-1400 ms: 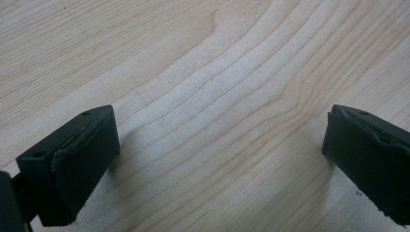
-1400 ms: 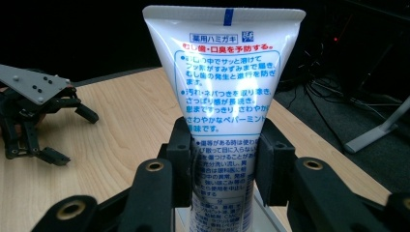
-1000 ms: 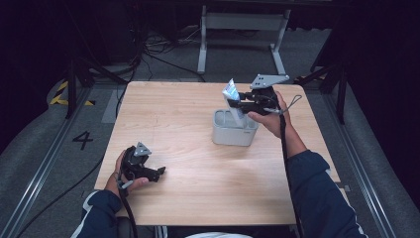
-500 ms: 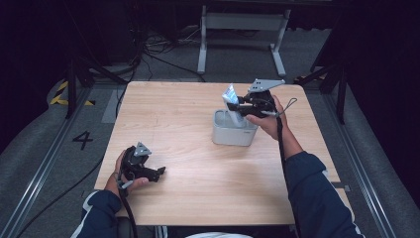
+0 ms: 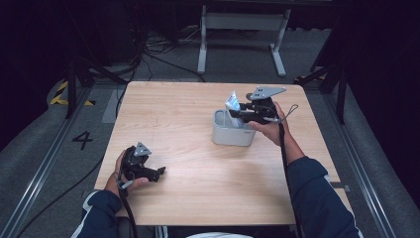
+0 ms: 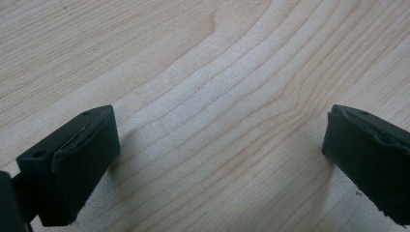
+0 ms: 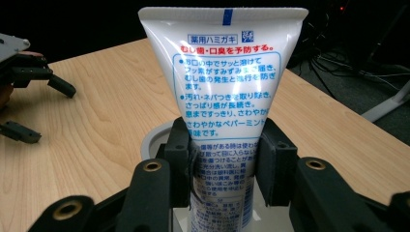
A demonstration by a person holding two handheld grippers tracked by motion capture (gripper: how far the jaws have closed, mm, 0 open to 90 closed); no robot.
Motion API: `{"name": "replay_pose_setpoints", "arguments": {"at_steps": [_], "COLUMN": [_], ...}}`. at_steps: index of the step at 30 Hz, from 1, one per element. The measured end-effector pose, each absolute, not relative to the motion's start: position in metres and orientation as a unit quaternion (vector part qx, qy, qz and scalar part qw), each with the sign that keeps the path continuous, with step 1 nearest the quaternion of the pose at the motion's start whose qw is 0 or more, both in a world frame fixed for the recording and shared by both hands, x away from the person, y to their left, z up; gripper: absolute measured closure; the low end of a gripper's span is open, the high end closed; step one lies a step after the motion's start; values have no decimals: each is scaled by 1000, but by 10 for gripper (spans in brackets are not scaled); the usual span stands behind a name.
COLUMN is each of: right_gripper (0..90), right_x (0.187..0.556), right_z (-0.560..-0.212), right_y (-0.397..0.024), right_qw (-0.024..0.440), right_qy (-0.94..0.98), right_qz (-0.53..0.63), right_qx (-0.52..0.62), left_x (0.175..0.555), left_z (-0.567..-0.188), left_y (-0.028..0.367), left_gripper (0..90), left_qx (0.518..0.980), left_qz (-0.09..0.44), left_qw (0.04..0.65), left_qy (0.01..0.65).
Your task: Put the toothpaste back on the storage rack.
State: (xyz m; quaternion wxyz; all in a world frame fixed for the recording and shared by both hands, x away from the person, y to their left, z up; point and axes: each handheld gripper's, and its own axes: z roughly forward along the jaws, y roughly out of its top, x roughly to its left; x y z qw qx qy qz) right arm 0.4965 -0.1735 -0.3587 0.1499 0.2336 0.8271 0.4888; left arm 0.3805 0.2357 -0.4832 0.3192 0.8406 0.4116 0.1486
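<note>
The right gripper's fingers are clamped on the sides of a white toothpaste tube, which stands upright with its flat crimped end on top and its lower part between the black pads, directly over the opening of a grey holder. Taking things from the largest down: the wooden tabletop carries everything, bare over most of its surface; the grey holder, a rounded open-topped cup, stands right of centre on it; the toothpaste tube rises out of the holder's mouth in the high view, its lower end apparently inside or just at the rim, though the depth cannot be read. The left gripper rests near the front left of the tabletop, well apart from the holder, its fingers spread wide with nothing but wood grain between them. The step in hand looks like setting the tube into the holder. The next move likely calls for lowering it straight until it bottoms out, then easing the fingers apart without tipping the tube or dragging the holder.
</note>
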Motion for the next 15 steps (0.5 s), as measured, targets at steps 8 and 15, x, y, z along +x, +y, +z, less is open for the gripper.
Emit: {"name": "replay_pose_setpoints", "arguments": {"at_steps": [8, 15], "right_gripper": [636, 630], "right_x": [494, 491], "right_z": [-368, -372], "right_y": [-181, -187], "right_qw": [149, 146], "right_qy": [835, 837], "right_qz": [475, 473], "right_qx": [234, 231], "left_x": [381, 381], "left_z": [-483, -483], "left_y": [236, 236], "left_gripper": [2, 2], "left_qx": [841, 841], "left_qz": [149, 148], "left_qw": [319, 319], "left_qy": [412, 412]}}
